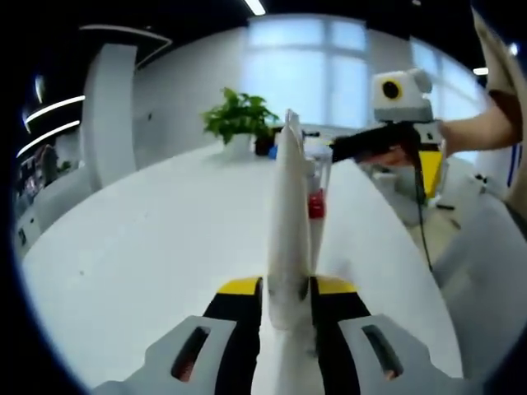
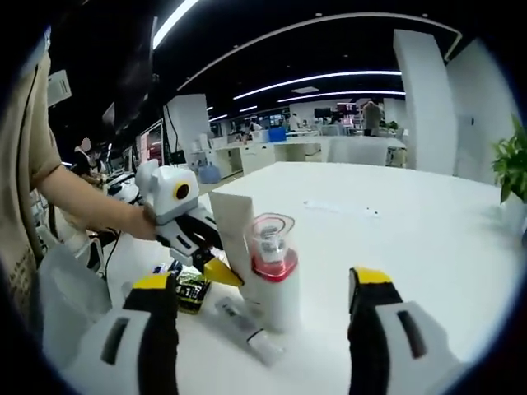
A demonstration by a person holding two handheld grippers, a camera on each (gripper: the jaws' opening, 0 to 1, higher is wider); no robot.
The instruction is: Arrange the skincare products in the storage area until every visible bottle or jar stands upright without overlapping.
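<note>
A white tube (image 1: 290, 222) is clamped upright in the left gripper (image 1: 288, 309), just beside the standing bottle (image 2: 272, 271). The right gripper (image 2: 263, 309) is held apart. Beside the bottle, a small tube (image 2: 243, 329) is still lying flat.

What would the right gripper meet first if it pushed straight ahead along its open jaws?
Probably the white bottle with the red collar and clear cap, standing centred between the right gripper's open jaws. The left gripper's flat white tube sits just beside it; depth is unclear.
</note>
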